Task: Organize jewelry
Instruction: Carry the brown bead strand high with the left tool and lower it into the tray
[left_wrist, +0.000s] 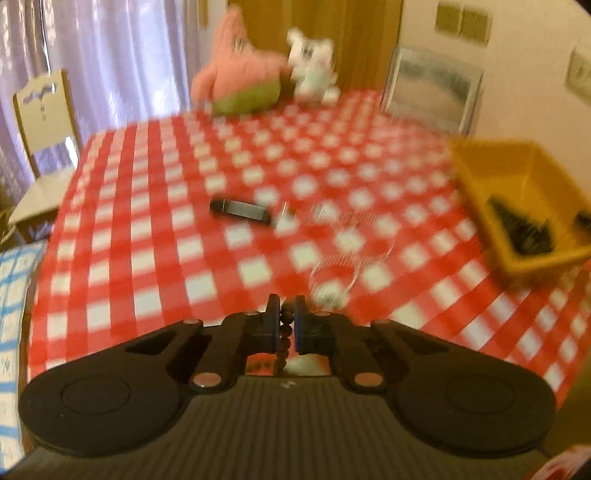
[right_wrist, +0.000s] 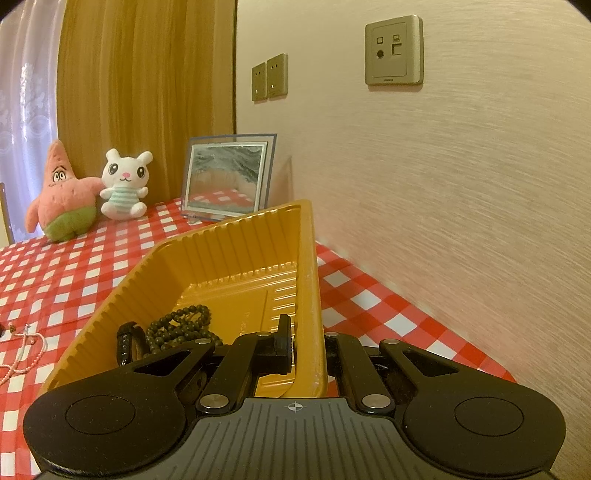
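Left tongs (left_wrist: 287, 325) are pinched on a strand of dark beads (left_wrist: 284, 338) that dangles down between the pads, low over the checkered tabletop (left_wrist: 147, 221). Right tongs (right_wrist: 304, 349) are clamped on the near wall of the yellow tray (right_wrist: 236, 240), tipping it up a bit. The tray already has a dark bead necklace (right_wrist: 181, 325) and a black watch (right_wrist: 127, 343) in it, sitting at its near-left corner.

From the left cam the tray sits at about 2 o'clock. Still out on the cloth: a black bar-shaped thing (left_wrist: 240, 210) at 12 (too blurry to name), and a pale beaded chain (left_wrist: 351, 254) looping at 1 o'clock, just past the tips.

So I'd say we're mid-sort, carrying step: beads are grabbed, not dropped off yet. Next move looks like swinging the strand over toward 2 o'clock, getting it above the rim, then letting go so the whole length falls inside and doesn't drape over the wall. The picture is really smeared, so take the positions loosely.
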